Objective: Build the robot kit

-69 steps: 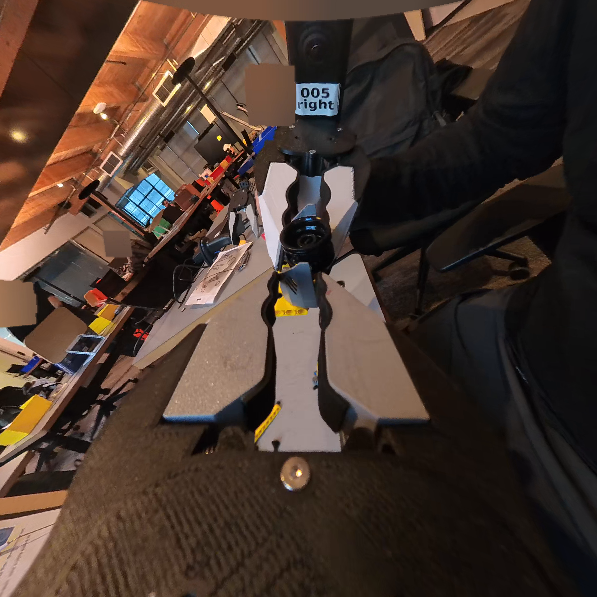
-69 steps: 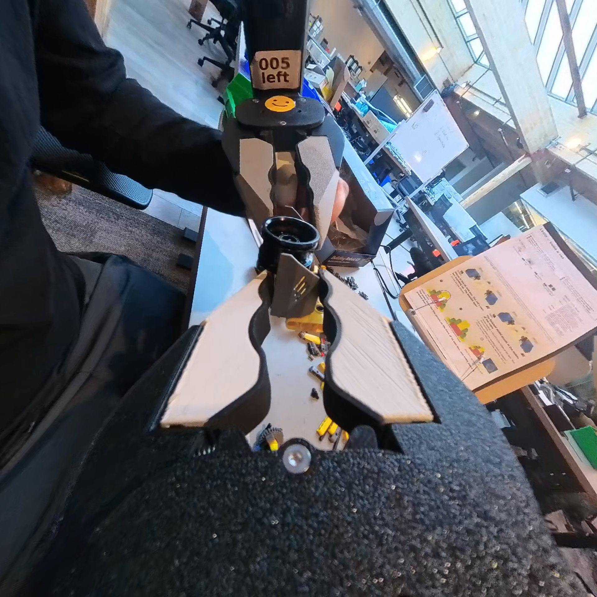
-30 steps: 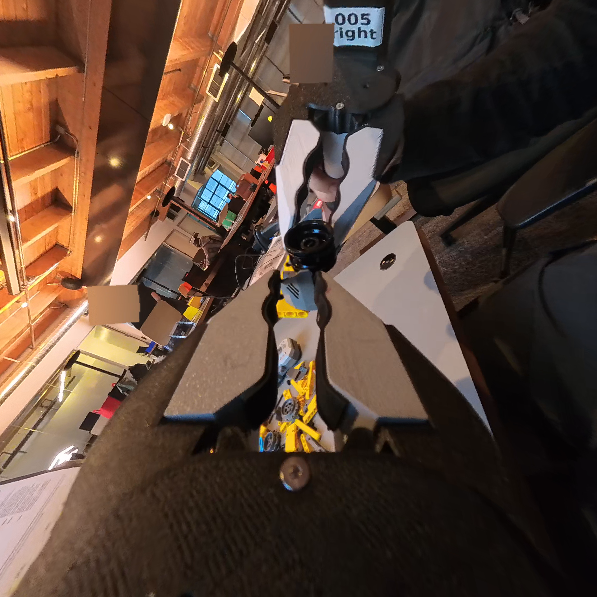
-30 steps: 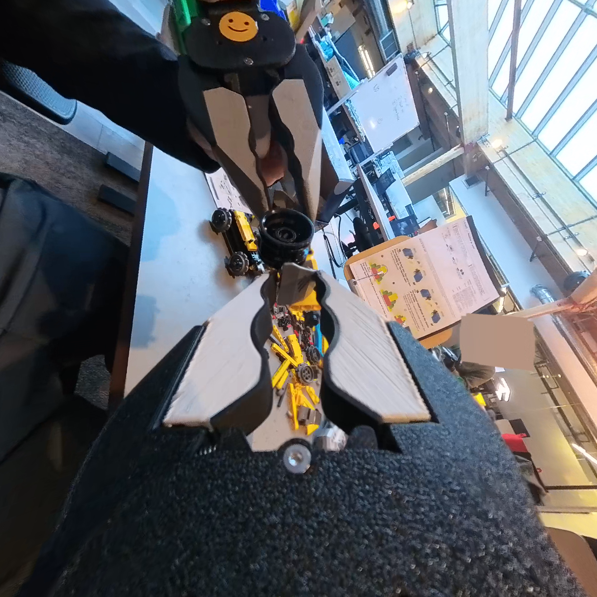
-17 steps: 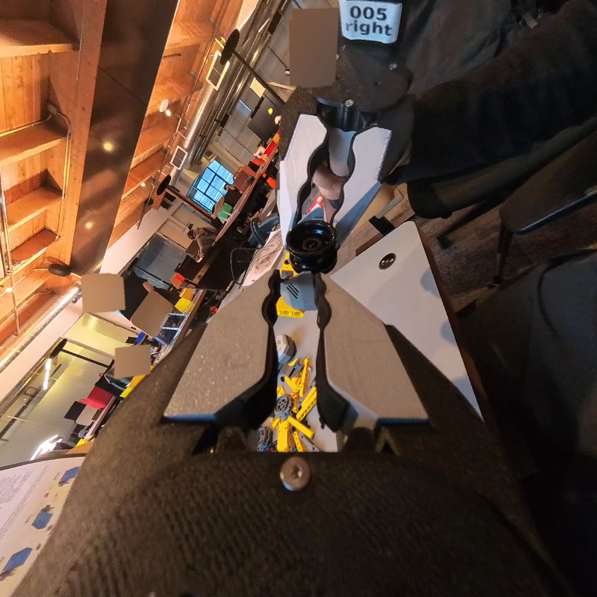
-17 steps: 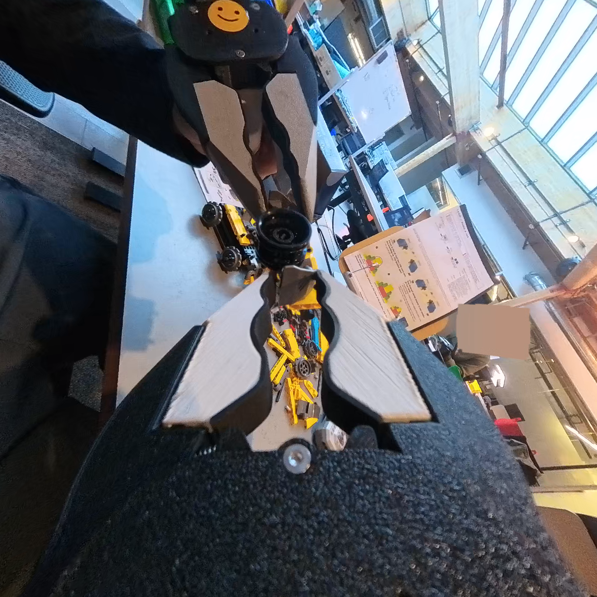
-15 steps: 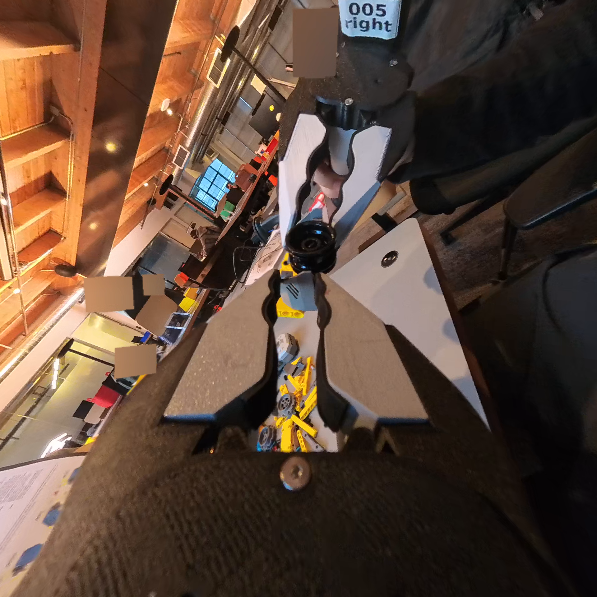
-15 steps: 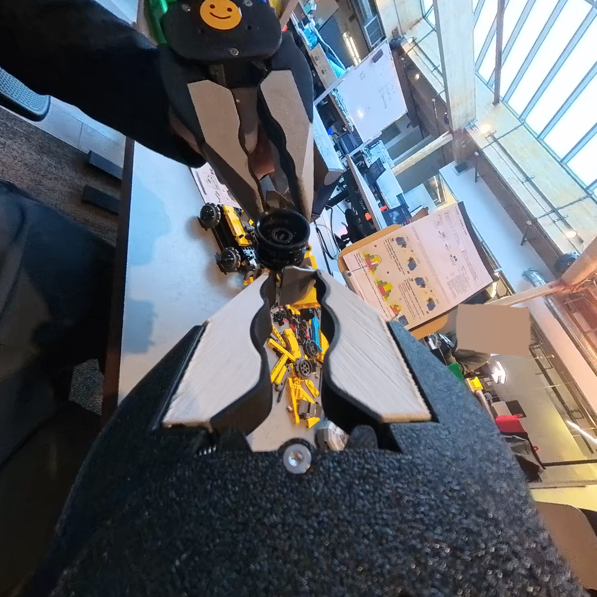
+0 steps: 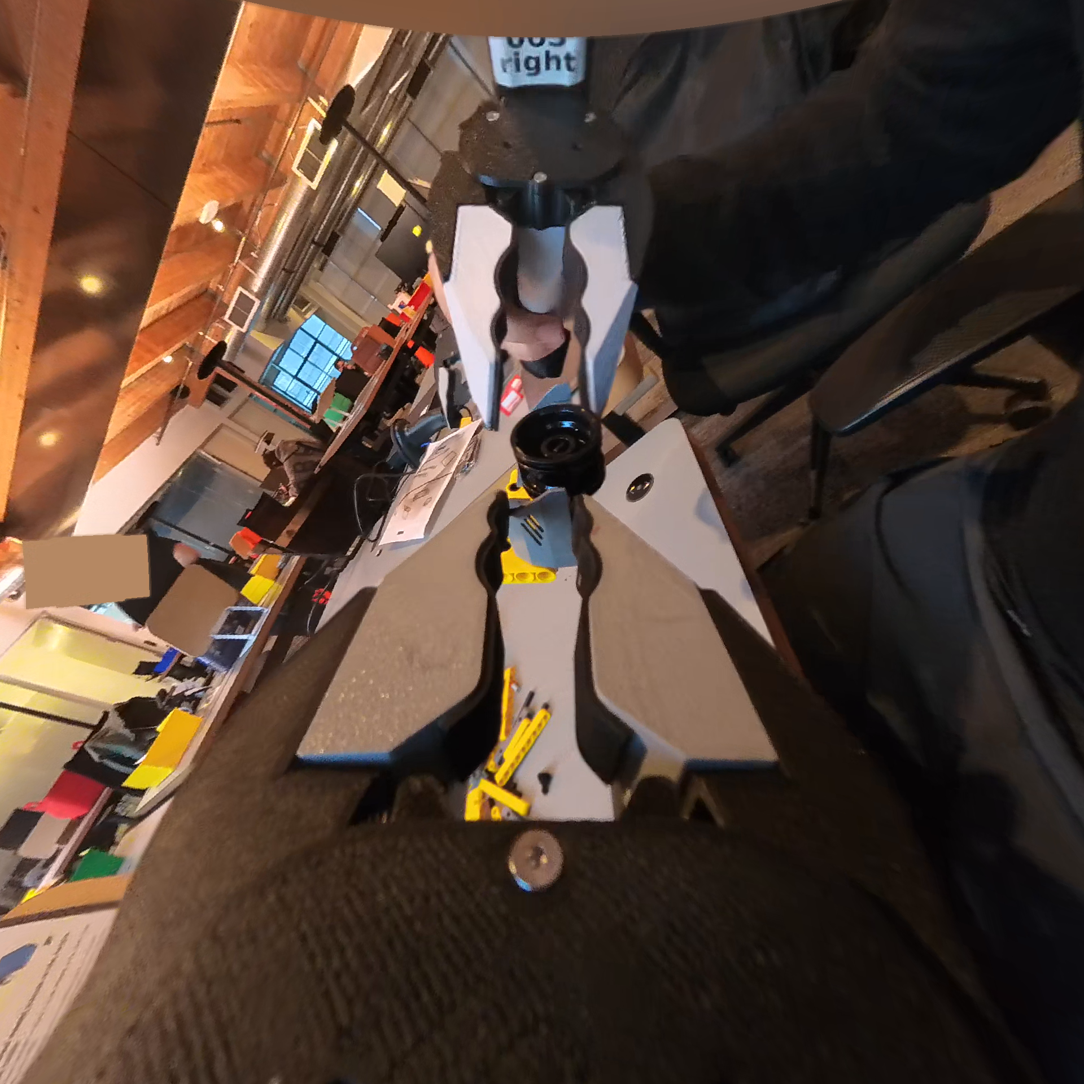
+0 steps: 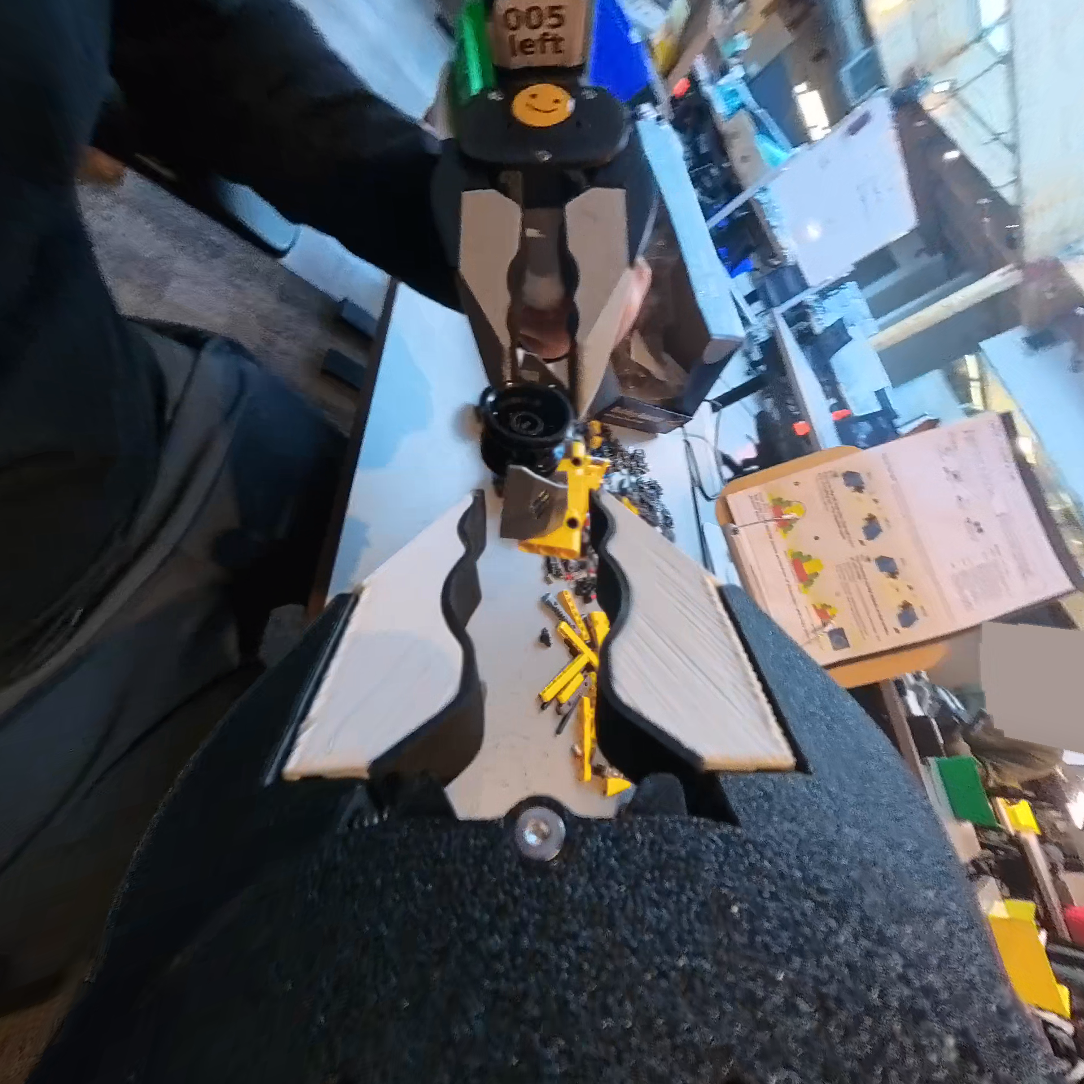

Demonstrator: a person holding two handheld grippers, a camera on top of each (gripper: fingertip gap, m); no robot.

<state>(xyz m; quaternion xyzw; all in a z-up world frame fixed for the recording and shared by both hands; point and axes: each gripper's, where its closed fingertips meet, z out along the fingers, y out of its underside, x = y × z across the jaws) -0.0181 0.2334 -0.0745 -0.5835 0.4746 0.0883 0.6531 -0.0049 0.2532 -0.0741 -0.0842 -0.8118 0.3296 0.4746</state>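
- Left gripper [image 9: 537, 516]: pinching grey-and-yellow brick assembly [image 9: 537, 537] carrying black wheel hub [image 9: 556, 450].
- Right gripper [image 10: 537, 504]: spread, off the assembly.
- Handling, judged: light, rigid, brittle joints; grip flat grey panel.

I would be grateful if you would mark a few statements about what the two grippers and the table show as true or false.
1. The left gripper is clamped on the grey panel of a small assembly. True.
2. A black wheel sits at the far end of that assembly. True.
3. The right gripper is shut tight on the wheel. False: its fingers stand apart, with a gap showing beside the grey panel.
4. The loose beams on the white table are red. False: they are yellow.
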